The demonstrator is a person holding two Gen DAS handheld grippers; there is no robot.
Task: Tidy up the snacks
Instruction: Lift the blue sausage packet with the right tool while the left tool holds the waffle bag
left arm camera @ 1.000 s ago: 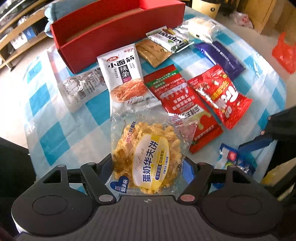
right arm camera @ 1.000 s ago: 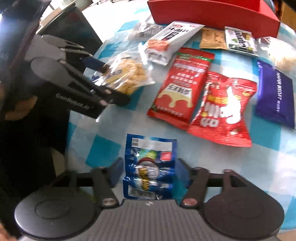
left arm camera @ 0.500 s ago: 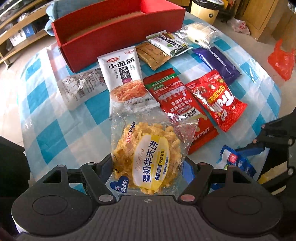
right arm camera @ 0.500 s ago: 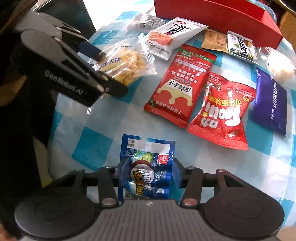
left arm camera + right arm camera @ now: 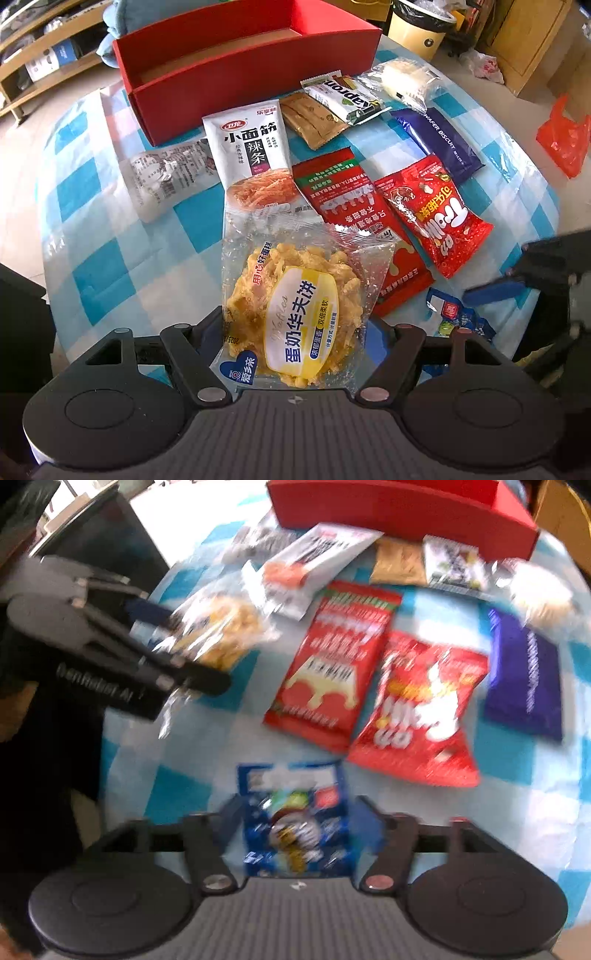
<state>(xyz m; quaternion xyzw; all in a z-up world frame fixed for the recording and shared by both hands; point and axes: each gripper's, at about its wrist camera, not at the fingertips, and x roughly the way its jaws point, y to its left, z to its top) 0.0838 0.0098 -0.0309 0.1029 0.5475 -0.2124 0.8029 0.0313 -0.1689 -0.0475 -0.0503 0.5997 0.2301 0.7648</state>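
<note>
Reopening after a brief squeeze, the right hand-held gripper straddles the blue candy packet at the table's near edge for regrasping, while the left hand-held gripper clamps the waffle packet for boxing.

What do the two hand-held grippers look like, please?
Both are black. The left hand-held gripper has two round discs, a ribbed centre plate, angled link bars with silver and copper pivots, and blue fingers. The right hand-held gripper matches; white lettering marks the left one's side.
</note>
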